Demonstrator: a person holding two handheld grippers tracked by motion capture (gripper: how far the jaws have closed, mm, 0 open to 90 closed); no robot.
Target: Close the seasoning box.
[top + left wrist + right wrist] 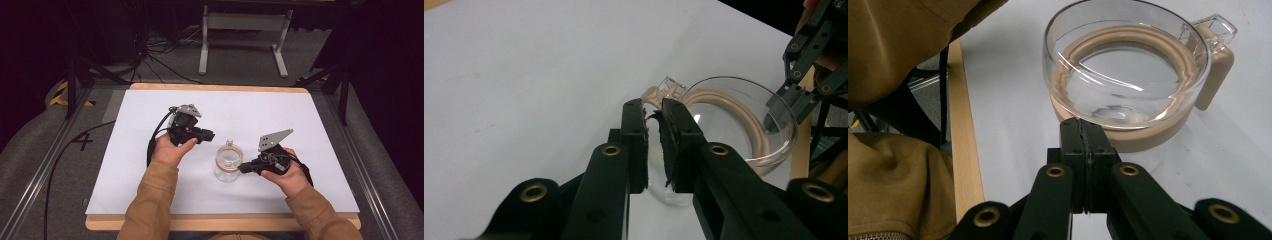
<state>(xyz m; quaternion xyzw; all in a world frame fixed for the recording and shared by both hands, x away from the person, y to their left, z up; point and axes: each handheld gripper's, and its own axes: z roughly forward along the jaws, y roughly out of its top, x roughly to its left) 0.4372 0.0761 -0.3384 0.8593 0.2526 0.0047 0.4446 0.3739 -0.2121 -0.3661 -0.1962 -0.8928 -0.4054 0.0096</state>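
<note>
two grippers in play. right gripper has its jaws pressed flat together with nothing between them, tips just short of the near side of the clear jar; high view puts it just right of the jar, touching or nearly so, can't tell which. left gripper is narrowed to a slim gap, nothing held, tips hovering over the jar's rim beside the clip; in the high view it sits left of and a bit beyond the jar.

jar stands upright mid-table, toward the near side, on the white sheet. clear wall, looks like glass or hard plastic: stiff, smooth, likely slippery, could crack if knocked. tan seal ring runs round inside under the rim, tan base band below, small clear clip on a tan tab at one side.

looks empty, so probably light and prone to sliding or tipping if pushed. best hold is likely the rim wall, or the tab.
</note>
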